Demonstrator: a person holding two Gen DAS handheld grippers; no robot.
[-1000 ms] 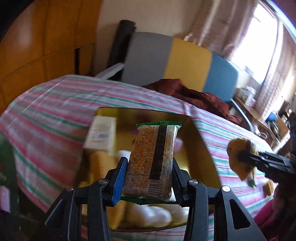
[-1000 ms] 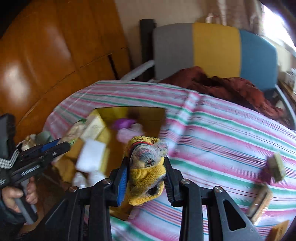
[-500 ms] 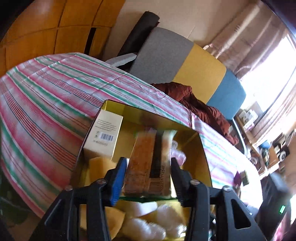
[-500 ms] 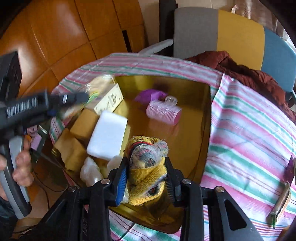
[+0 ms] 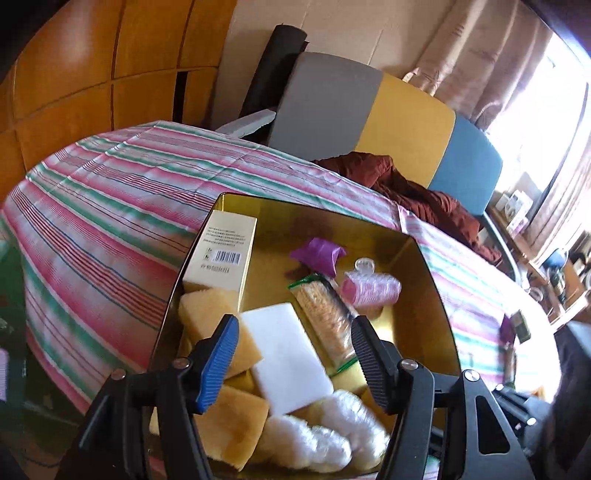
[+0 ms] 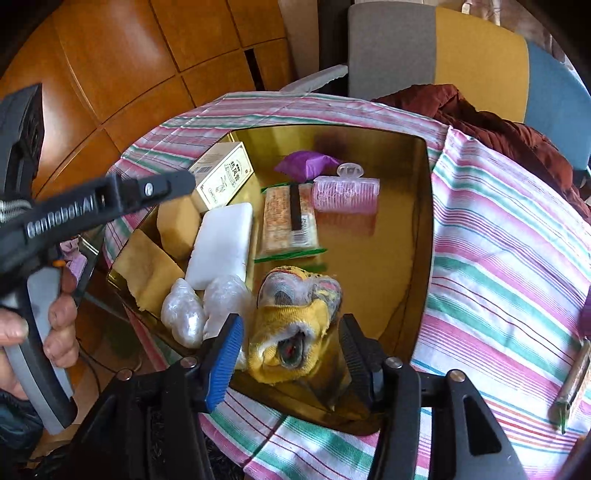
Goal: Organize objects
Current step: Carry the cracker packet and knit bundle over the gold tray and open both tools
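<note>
Striped tablecloth (image 5: 110, 206) – pink, green, white bands – covers table, hangs over near-left edge. Chair (image 5: 369, 110) with grey, yellow, blue back panels stands beyond far edge; dark red garment (image 5: 417, 192) heaped on seat, touching cloth's far edge. Black roll (image 5: 273, 70) leans upright against cream wall (image 5: 332, 33) left of chair. Orange wood panelling (image 6: 147, 55) fills far-left corner of room. Pinkish curtains (image 5: 487, 66) beside bright window (image 5: 557, 110) at right.
</note>
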